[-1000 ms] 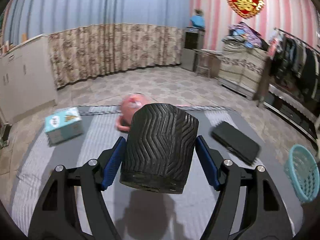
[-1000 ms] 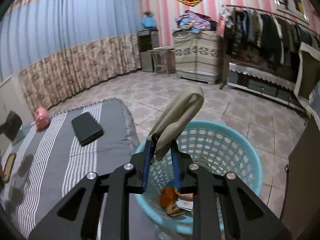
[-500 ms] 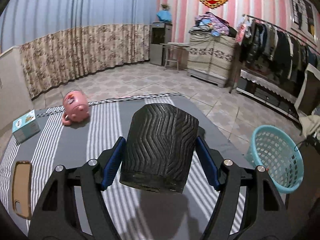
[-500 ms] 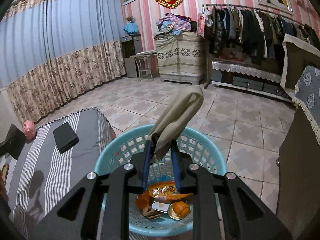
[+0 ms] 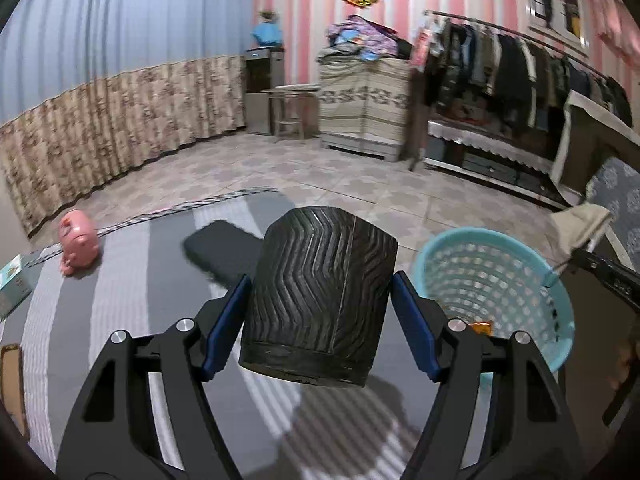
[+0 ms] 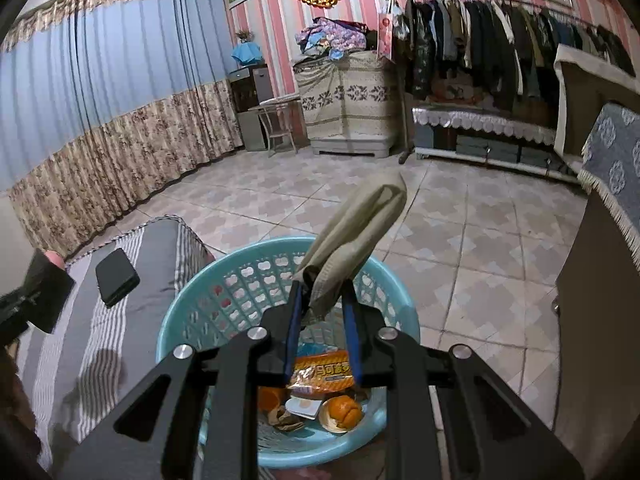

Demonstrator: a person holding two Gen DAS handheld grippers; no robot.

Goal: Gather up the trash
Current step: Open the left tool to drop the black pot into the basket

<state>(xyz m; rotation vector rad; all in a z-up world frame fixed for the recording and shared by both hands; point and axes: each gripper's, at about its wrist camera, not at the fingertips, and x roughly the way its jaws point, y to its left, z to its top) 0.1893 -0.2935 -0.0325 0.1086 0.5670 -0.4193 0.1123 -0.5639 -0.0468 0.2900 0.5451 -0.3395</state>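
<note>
My left gripper is shut on a black ribbed cup, held above the striped grey bed cover. The turquoise basket stands to its right on the floor beside the bed. My right gripper is shut on a crumpled beige wrapper and hangs over the same basket, which holds an orange snack packet, orange peel and other scraps. The right gripper and its beige wrapper show at the right edge of the left wrist view.
A black flat case, a pink piggy bank and a tissue box lie on the bed. A brown cabinet flanks the basket on the right. Tiled floor, a clothes rack and curtains lie beyond.
My left gripper has swung right with the cup, bringing the basket close beside it. My right gripper has moved forward over the basket, whose contents now show below the fingers.
</note>
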